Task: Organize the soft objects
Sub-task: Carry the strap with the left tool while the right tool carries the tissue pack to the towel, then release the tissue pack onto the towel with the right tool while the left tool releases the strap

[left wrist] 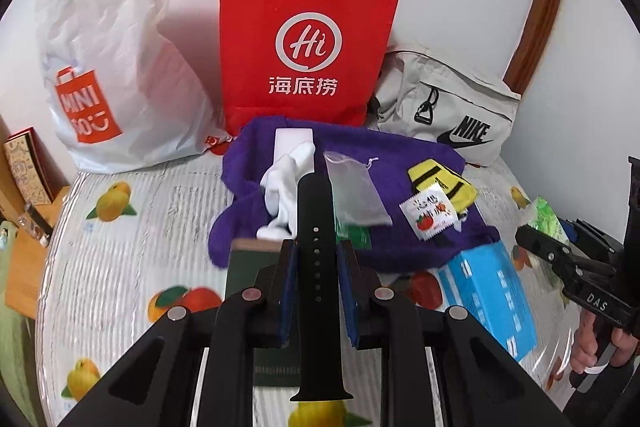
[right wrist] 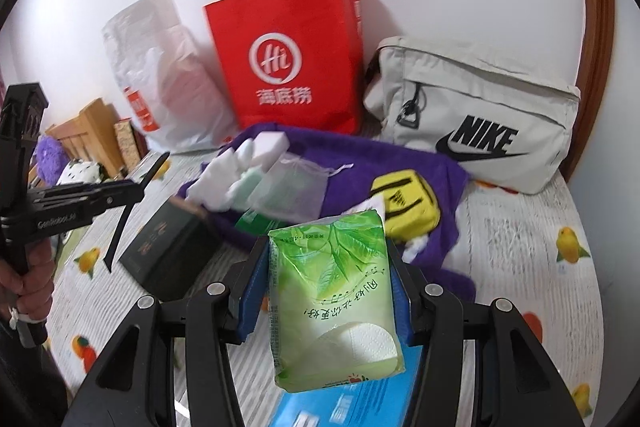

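My left gripper [left wrist: 317, 259] is shut on a black watch strap [left wrist: 316, 227], held above the table; it also shows in the right wrist view [right wrist: 120, 223]. My right gripper [right wrist: 326, 259] is shut on a green tissue pack [right wrist: 332, 303], seen from the left wrist view too [left wrist: 546, 223]. A purple towel [left wrist: 404, 163] lies ahead with white socks [left wrist: 286, 183], a mesh pouch [left wrist: 354, 193], a yellow sock [left wrist: 442, 183] and a snack packet [left wrist: 430, 217] on it.
At the back stand a white Miniso bag [left wrist: 116, 75], a red paper bag [left wrist: 308, 43] and a grey Nike pouch [left wrist: 452, 107]. A blue box [left wrist: 492, 291] and a dark box [right wrist: 168, 247] lie on the fruit-print tablecloth [left wrist: 120, 251].
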Action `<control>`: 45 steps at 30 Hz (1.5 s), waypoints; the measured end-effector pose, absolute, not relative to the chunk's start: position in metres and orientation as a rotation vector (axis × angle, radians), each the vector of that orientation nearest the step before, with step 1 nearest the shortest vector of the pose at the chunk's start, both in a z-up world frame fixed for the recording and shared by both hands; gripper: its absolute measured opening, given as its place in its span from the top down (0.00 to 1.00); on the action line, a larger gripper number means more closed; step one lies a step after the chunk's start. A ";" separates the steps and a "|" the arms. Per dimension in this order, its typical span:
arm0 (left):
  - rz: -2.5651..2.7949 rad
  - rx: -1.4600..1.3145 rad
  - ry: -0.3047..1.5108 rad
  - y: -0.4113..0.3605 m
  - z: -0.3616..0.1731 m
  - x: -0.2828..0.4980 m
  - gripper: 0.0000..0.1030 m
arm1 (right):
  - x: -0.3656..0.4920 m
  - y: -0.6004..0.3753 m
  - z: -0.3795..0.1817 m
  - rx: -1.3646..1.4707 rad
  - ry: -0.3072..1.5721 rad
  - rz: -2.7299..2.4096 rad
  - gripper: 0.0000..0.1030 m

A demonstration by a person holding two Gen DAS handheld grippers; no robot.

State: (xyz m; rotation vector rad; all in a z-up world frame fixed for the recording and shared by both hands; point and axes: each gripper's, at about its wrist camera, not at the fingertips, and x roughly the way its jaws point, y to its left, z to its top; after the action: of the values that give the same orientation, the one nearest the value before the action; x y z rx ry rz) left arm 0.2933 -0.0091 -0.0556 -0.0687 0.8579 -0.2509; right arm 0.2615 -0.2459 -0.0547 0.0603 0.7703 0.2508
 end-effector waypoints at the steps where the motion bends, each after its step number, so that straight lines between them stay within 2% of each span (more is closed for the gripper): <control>1: -0.250 -0.068 0.860 -0.010 -0.057 0.299 0.81 | 0.268 -0.248 -0.056 0.069 0.769 0.246 0.49; 15: -0.285 -0.099 0.921 -0.024 -0.084 0.363 0.81 | 0.344 -0.262 -0.078 0.065 0.829 0.212 0.49; 26: -0.311 -0.110 0.920 -0.036 -0.084 0.394 0.81 | 0.376 -0.263 -0.084 0.056 0.859 0.230 0.49; 45: -0.331 -0.100 0.956 -0.062 -0.108 0.438 0.81 | 0.414 -0.267 -0.136 0.019 1.033 0.219 0.47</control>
State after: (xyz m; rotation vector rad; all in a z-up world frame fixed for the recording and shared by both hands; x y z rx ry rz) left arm 0.4378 -0.0617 -0.1077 -0.1003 0.9557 -0.3308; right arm 0.4143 -0.2667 -0.1363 0.0187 1.0335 0.2188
